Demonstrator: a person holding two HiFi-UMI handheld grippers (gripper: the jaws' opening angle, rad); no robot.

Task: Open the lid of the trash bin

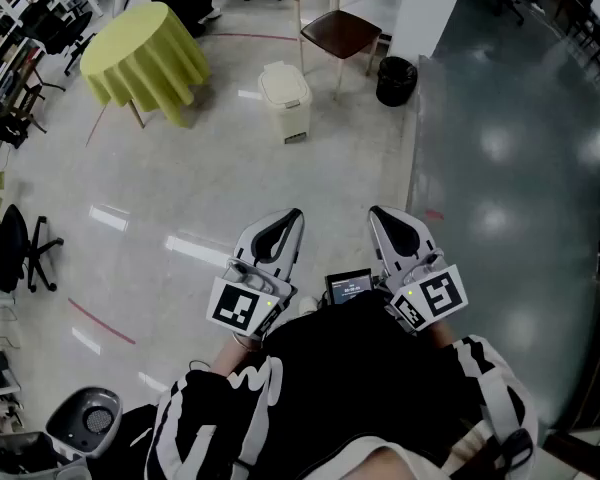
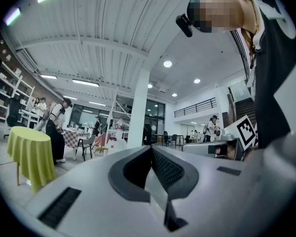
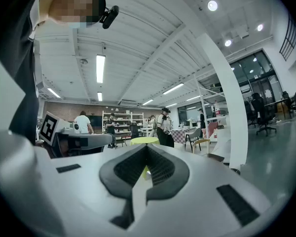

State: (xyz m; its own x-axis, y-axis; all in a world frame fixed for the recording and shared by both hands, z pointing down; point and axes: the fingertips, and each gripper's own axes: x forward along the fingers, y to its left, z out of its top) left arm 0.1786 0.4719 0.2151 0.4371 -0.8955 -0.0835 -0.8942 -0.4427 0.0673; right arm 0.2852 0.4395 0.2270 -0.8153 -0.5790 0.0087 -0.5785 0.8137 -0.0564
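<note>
The trash bin (image 1: pixel 283 98) is a small cream bin with its lid down, standing on the pale floor well ahead of me. Both grippers are held close to my body, far short of it, and point forward. My left gripper (image 1: pixel 294 214) is shut with nothing in it, its grey pads pressed together at the tip (image 2: pixel 151 147). My right gripper (image 1: pixel 375 211) is likewise shut and empty, jaws meeting at the tip (image 3: pixel 146 146). In the left gripper view a pale shape (image 2: pixel 117 143) past the jaws may be the bin.
A round table under a yellow-green cloth (image 1: pixel 145 53) stands left of the bin. A wooden chair (image 1: pixel 335 28) and a black bucket (image 1: pixel 395 80) are behind and right of it, by a white pillar (image 1: pixel 430 8). An office chair (image 1: pixel 25 243) is at the left. People (image 3: pixel 164 127) stand far off.
</note>
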